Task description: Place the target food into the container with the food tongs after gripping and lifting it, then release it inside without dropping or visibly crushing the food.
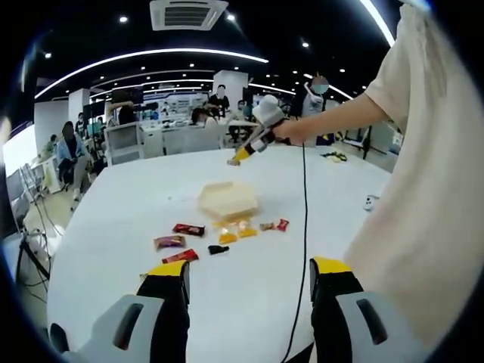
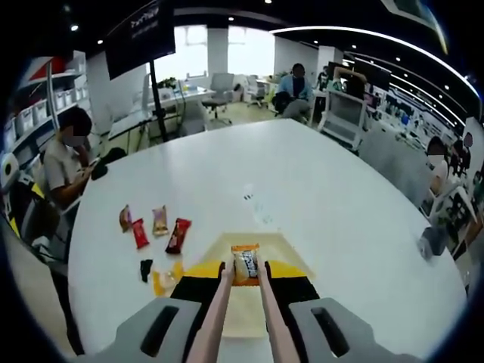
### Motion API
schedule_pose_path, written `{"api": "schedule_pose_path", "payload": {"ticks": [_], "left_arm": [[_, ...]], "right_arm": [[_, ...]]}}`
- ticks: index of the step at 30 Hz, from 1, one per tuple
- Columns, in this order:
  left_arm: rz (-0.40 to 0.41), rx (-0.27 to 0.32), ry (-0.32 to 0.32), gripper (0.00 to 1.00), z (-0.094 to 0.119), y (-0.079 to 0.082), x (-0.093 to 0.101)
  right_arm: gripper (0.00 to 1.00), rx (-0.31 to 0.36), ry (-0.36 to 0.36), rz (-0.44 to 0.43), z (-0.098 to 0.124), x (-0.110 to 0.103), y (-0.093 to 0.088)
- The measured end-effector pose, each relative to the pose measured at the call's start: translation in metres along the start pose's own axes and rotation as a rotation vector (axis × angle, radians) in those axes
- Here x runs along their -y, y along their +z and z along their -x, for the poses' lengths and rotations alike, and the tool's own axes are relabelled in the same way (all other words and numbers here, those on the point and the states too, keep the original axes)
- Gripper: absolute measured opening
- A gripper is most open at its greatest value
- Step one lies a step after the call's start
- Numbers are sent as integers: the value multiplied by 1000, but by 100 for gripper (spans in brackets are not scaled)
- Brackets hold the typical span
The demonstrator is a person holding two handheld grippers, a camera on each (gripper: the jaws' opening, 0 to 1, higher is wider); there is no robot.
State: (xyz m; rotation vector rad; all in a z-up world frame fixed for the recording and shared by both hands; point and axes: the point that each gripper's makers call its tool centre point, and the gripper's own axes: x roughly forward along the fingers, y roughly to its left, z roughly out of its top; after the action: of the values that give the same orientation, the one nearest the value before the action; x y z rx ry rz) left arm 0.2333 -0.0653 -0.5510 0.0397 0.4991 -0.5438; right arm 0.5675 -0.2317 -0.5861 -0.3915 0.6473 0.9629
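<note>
In the right gripper view my right gripper [image 2: 246,277] is shut on a pair of beige food tongs [image 2: 219,302]. The tong tips pinch a small orange-edged snack packet [image 2: 245,263] just above the open beige container [image 2: 286,250]. In the left gripper view that same gripper [image 1: 252,146] hangs in a person's hand above and behind the container [image 1: 228,200], with the packet [image 1: 236,158] at the tong tips. My left gripper [image 1: 249,268] stands open over the near table with nothing between its jaws.
Several loose snack packets lie by the container: a dark red one [image 1: 188,229], a red one [image 1: 180,256], yellow ones [image 1: 227,237]. A black cable [image 1: 304,227] crosses the white table [image 1: 121,219]. The person's shirt [image 1: 423,189] stands at right. People sit at desks beyond.
</note>
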Motion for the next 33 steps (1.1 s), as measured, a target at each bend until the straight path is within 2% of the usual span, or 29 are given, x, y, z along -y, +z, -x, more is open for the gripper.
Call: {"api": "schedule_pose_path", "payload": {"ticks": [15, 28, 33], "left_arm": [[6, 0, 0, 63, -1, -1, 0], [3, 3, -6, 63, 0, -3, 2], [1, 5, -10, 62, 0, -3, 4]], "right_arm": [[20, -1, 6, 1, -1, -2, 0], [21, -13, 17, -7, 2, -8, -12], [21, -29, 27, 16, 5, -18, -23]]}}
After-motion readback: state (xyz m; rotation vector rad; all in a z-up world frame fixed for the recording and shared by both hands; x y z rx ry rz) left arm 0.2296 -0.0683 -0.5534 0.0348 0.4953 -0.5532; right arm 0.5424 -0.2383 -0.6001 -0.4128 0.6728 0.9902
